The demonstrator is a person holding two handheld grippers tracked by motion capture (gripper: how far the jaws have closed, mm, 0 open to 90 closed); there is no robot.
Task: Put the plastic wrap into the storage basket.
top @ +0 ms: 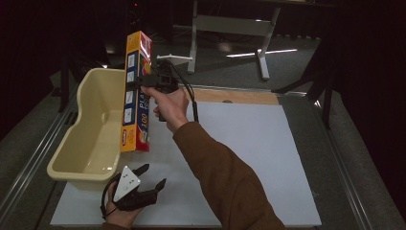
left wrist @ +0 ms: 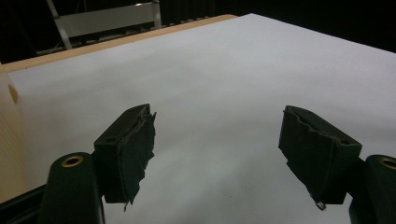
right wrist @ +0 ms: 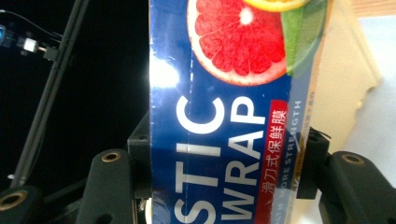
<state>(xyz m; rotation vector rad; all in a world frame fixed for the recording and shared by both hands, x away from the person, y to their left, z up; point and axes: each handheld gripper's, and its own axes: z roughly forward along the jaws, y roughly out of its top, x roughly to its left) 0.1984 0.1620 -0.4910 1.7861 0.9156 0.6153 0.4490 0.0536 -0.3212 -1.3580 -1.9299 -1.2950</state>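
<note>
Nearest the high camera, at the bottom edge: left gripper [top: 152, 175], black, grey three-cornered plate on top, held low over the white table sheet [top: 249, 158] just in front of the tub's near corner. Jaws spread wide, nothing between them; bare white sheet beyond them in the left gripper view, torn black pads [left wrist: 137, 149] facing each other across the gap.

Farther up, on a brown-sleeved forearm [top: 225, 177]: right gripper [top: 143, 79], raised above the table beside the pale yellow plastic tub [top: 91, 143]. Pinching a long blue-and-orange cardboard box of plastic wrap [top: 135, 91] across its width, a jaw pressed on either side in the right gripper view, grapefruit picture and white lettering turned toward that camera. Box held upright and clear of the table, upper end highest, lower end hanging at the tub's right rim; touching the rim or not, cannot tell.
</note>
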